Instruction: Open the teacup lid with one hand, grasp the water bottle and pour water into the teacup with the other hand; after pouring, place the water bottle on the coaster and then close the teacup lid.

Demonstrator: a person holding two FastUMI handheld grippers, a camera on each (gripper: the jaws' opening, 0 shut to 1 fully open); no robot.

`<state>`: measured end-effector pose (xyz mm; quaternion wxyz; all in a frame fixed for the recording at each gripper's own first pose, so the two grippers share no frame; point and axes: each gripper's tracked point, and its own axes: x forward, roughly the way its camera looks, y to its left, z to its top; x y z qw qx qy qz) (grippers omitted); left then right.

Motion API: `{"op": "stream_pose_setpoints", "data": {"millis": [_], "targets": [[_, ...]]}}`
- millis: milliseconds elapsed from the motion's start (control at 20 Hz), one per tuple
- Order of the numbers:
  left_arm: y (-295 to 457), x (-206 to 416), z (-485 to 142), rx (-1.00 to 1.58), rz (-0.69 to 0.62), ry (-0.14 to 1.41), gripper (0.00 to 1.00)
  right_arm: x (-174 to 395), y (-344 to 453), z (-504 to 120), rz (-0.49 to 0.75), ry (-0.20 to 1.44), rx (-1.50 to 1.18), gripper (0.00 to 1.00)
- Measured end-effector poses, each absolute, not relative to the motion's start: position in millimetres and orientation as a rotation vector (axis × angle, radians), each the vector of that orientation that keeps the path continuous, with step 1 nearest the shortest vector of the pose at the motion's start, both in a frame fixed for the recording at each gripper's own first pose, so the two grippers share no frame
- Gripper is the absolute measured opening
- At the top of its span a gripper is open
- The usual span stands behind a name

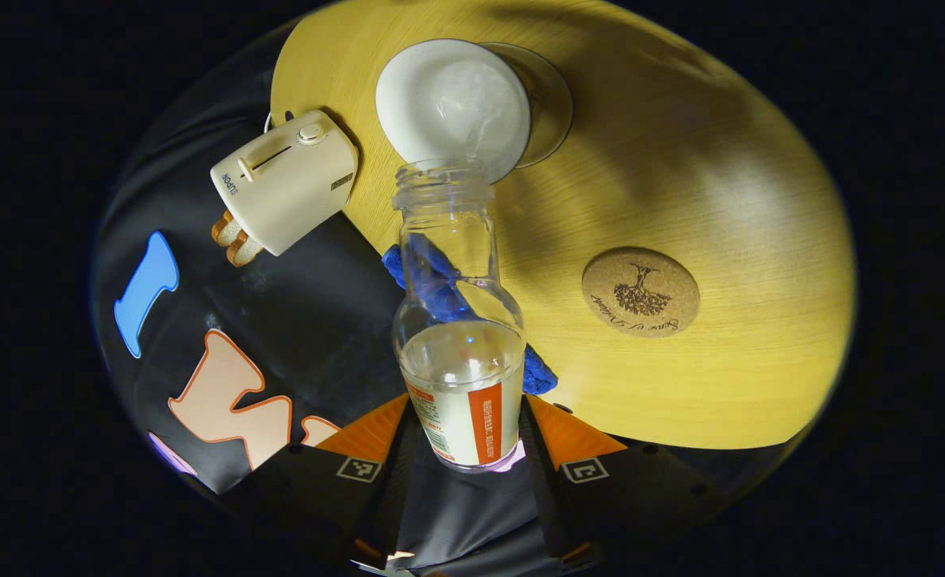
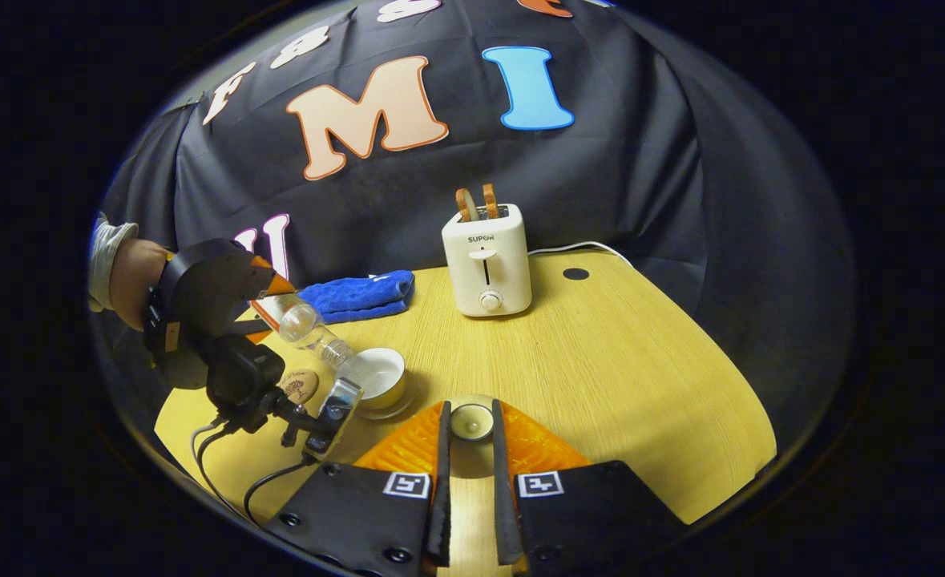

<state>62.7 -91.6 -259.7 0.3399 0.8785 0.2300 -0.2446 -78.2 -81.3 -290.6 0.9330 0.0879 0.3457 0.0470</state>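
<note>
Left gripper view, items recorded: left gripper (image 1: 466,437), its two fingers pinching a bottle (image 1: 460,353) at the labelled lower body. Bottle was clear, capless, partly filled with water, its neck pointing away from the camera and its mouth at the rim of the cup (image 1: 454,108). Cup was white inside, uncovered, standing on a glass saucer (image 1: 551,100) on the table (image 1: 720,184). Coaster (image 1: 640,292): round cork, printed with a tree, lying bare on the tabletop, well apart from the cup. Toaster (image 1: 284,183): cream body with two bread slices (image 1: 232,237) in the slots, near the table edge. Blue cloth (image 1: 440,300) was seen behind and through the bottle glass.

Right gripper view, items recorded: right gripper (image 2: 470,425), jaws drawn close on a small round lid (image 2: 471,421) held between the fingertips above the tabletop. Farther off at left, the other gripper and the hand (image 2: 131,282) holding it, with the bottle tilted mouth-down over the cup, which sat near the table's left part, beside the coaster. Whether water was running could not be told. Toaster stood upright at the table's far side, cloth folded to its left, white cord (image 2: 576,247) trailing off behind
</note>
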Motion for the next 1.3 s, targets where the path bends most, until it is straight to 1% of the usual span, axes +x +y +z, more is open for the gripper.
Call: {"op": "stream_pose_setpoints", "data": {"millis": [50,100,200,250,300,400,450,500,550,700,750,800,1100,1300], "targets": [[-93,64,-259,2.292,-0.641,0.593,0.65,-77,-80,-291,0.098,0.707,0.181,0.27],[-94,64,-259,2.297,-0.642,0.589,0.66,-77,-80,-291,0.098,0.707,0.183,0.25],[-94,65,-257,2.306,-0.641,0.585,0.66,-77,-80,-292,0.098,0.709,0.187,0.25],[-94,64,-256,2.301,-0.643,0.587,0.66,-76,-80,-293,0.098,0.711,0.188,0.27],[-95,63,-258,2.285,-0.649,0.587,0.66,-76,-80,-294,0.097,0.712,0.191,0.25],[-96,58,-265,2.219,-0.668,0.592,0.66,-74,-80,-294,0.095,0.714,0.196,0.27],[-96,58,-268,2.180,-0.676,0.599,0.66,-73,-79,-294,0.095,0.716,0.198,0.25],[-96,56,-272,2.140,-0.678,0.605,0.66,-74,-79,-294,0.095,0.717,0.198,0.27],[-95,53,-276,2.095,-0.683,0.614,0.66,-73,-78,-293,0.097,0.719,0.196,0.25],[-97,41,-291,1.912,-0.704,0.615,0.65,-74,-76,-290,0.103,0.722,0.177,0.25],[-98,37,-296,1.842,-0.705,0.624,0.65,-73,-76,-289,0.106,0.723,0.171,0.27],[-99,33,-300,1.775,-0.704,0.636,0.66,-73,-74,-289,0.106,0.726,0.165,0.25],[-100,27,-322,1.417,-0.663,0.699,0.66,-64,-63,-278,0.119,0.726,0.126,0.28],[-95,33,-325,1.264,-0.616,0.696,0.66,-61,-53,-273,0.134,0.730,0.097,0.28]]}}
